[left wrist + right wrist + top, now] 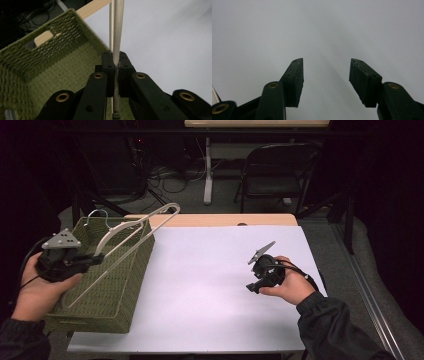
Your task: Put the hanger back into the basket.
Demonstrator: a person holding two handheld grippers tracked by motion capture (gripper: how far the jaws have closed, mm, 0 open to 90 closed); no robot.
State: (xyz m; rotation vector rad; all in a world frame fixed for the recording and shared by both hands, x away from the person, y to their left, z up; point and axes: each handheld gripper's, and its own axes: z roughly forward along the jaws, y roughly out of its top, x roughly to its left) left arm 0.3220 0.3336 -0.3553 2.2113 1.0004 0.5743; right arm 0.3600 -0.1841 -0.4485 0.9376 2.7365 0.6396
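A pale clothes hanger [131, 231] with a metal hook [96, 214] hangs tilted above the green woven basket [131, 270] at the table's left. My left gripper [96, 257] is shut on one arm of the hanger [117, 37], which runs up between the jaws in the left gripper view, over the basket's inside [57, 72]. My right gripper [251, 287] rests low over the white table cover at the right, held in a hand. Its jaws stand apart in the right gripper view, and the right gripper [326, 75] has nothing between them.
A white sheet [210, 285] covers most of the table, with a wooden edge [225, 219] showing at the back. A black folding chair [277, 167] and cables lie on the floor beyond the table. The basket has a cut-out handle [44, 38].
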